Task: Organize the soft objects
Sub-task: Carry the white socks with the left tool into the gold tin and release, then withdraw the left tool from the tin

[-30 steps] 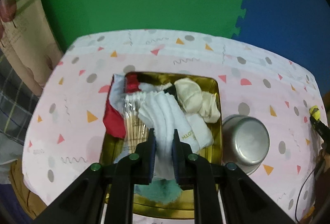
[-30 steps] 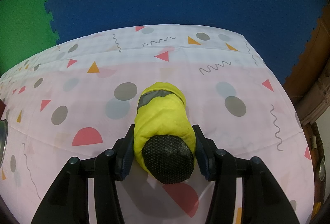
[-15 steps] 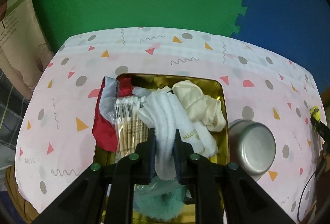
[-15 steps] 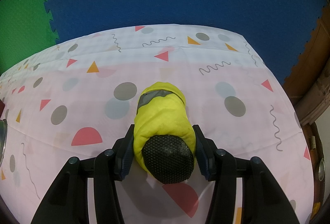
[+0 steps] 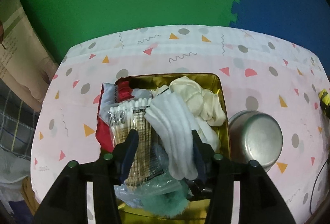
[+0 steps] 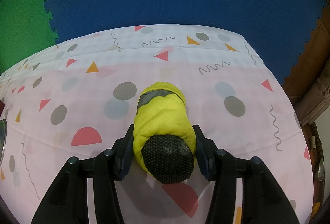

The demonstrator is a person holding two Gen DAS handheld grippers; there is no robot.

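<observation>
Over gold tin [image 5: 223,100], left claw [image 5: 164,144] opening off white sock [image 5: 177,131]; best released fully; right claw [image 6: 164,146] clamped on yellow glove [image 6: 163,114].

The tin [image 5: 223,118] is glossy gold metal, its inner wall mirror-bright. In it lie a ribbed white cloth [image 5: 177,133], a cream knit sock [image 5: 196,98], shiny red fabric [image 5: 103,135], swabs [image 5: 132,120] in crinkled clear plastic, and teal fluff [image 5: 165,203]. Right of it, the bowl [image 5: 257,137] is brushed, dull steel. The tablecloth [image 6: 206,89] looks smooth and matt. The yellow glove [image 6: 163,118] is knit, its black tip rubbery and pebbled.
</observation>
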